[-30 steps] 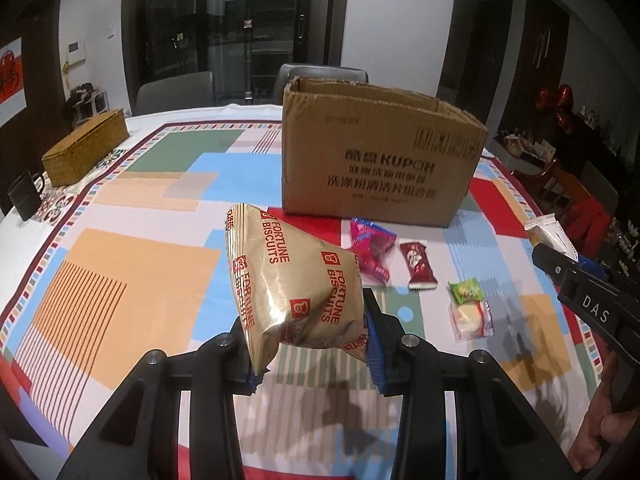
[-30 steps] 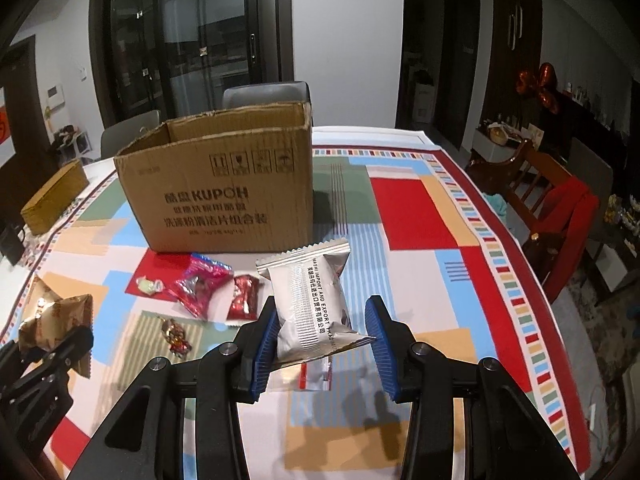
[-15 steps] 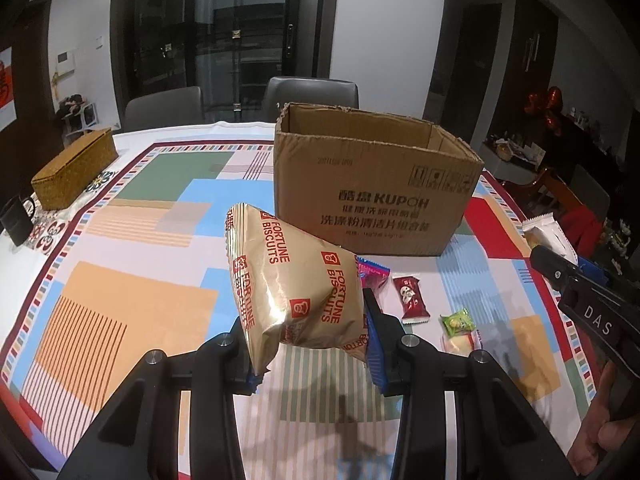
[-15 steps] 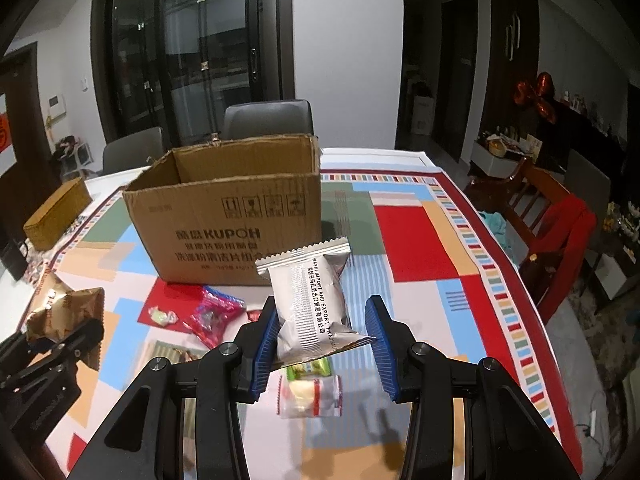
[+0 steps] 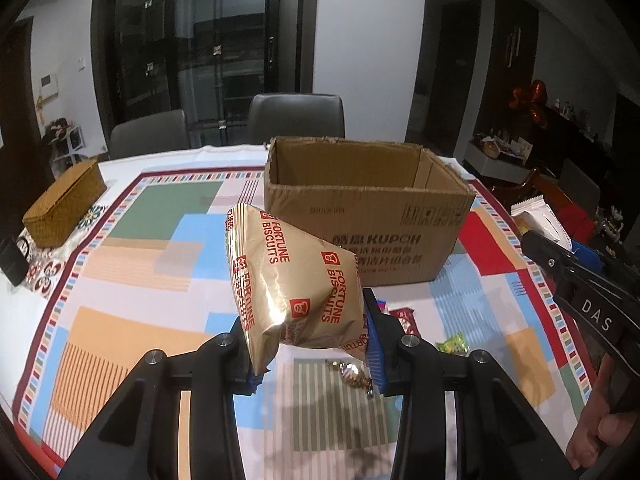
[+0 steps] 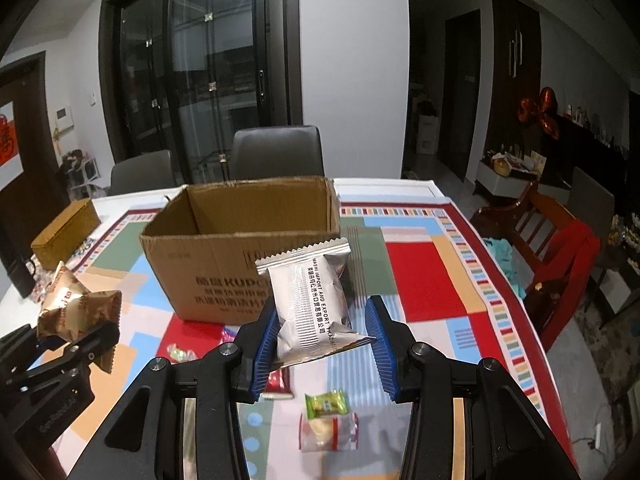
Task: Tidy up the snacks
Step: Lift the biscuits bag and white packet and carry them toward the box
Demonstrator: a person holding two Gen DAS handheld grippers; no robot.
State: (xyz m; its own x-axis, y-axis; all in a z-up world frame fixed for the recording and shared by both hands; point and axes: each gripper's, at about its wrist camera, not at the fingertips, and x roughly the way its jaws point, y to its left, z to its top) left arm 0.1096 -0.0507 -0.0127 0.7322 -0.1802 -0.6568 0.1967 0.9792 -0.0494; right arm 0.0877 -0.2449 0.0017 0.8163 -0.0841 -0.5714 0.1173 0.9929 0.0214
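Note:
A gold Fortune Biscuits bag (image 5: 296,280) hangs above the table, and my left gripper (image 5: 312,356) is shut on its lower part. My right gripper (image 6: 324,344) is shut on a silver foil packet (image 6: 312,300), also lifted off the table. Beyond both stands an open cardboard box (image 5: 368,240), its inside showing bare brown walls (image 6: 256,208). Each gripper shows in the other's view: the left gripper (image 6: 80,344) low on the left, the right gripper (image 5: 560,256) at the right edge. Loose on the cloth lie a green candy (image 6: 325,402), a clear packet (image 6: 328,432) and a gold-wrapped candy (image 5: 352,374).
The table wears a colourful patchwork cloth (image 5: 140,272). A woven box (image 5: 64,208) sits at its far left. Grey chairs (image 6: 276,152) stand behind the table, and a wooden chair with a red cloth (image 6: 560,248) stands at its right side.
Both grippers have risen with their packets still held. The box's open top and inside have come into view, and the loose candies now lie lower in the pictures.

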